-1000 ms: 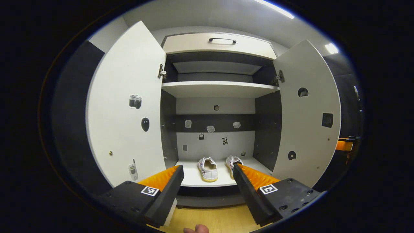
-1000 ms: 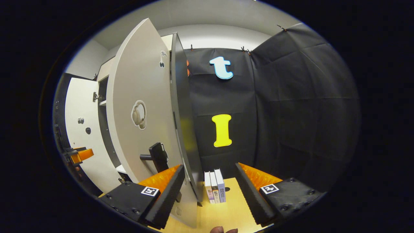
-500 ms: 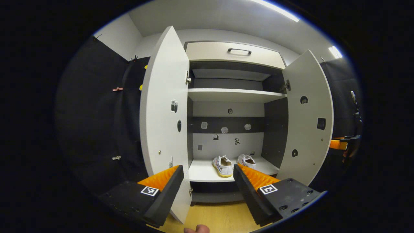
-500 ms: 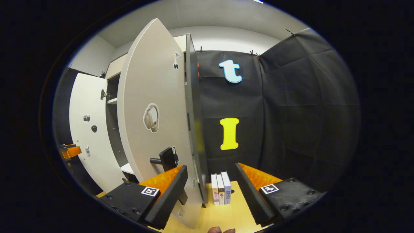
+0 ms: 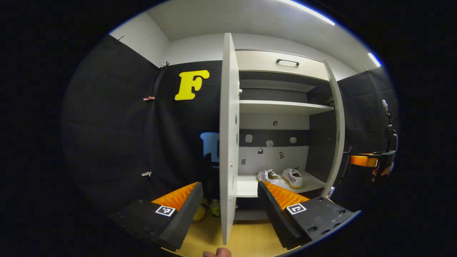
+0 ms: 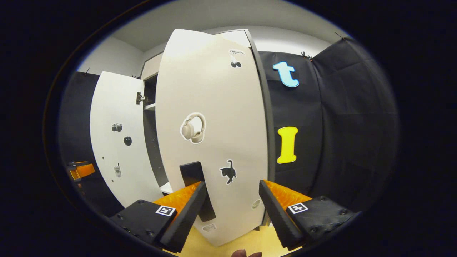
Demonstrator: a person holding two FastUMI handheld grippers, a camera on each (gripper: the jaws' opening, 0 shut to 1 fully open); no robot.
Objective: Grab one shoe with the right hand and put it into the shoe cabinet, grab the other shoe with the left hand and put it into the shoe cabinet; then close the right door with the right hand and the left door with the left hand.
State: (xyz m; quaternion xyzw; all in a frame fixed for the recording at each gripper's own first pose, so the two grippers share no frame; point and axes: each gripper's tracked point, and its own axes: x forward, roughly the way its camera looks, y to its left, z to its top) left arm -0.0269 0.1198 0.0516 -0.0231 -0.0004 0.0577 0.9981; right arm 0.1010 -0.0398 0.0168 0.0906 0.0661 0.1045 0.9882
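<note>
White shoes (image 5: 282, 177) sit paired inside the open cabinet (image 5: 282, 107).

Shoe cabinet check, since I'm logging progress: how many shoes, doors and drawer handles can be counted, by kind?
Shoes on the bottom shelf: 2, one and the other
Cabinet doors, both open: 2, left door and right door
Drawer handle at the top: 1
Total: 5

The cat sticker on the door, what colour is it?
Black. The cat sticker shows best in the right gripper view, low on the white right door.
</note>
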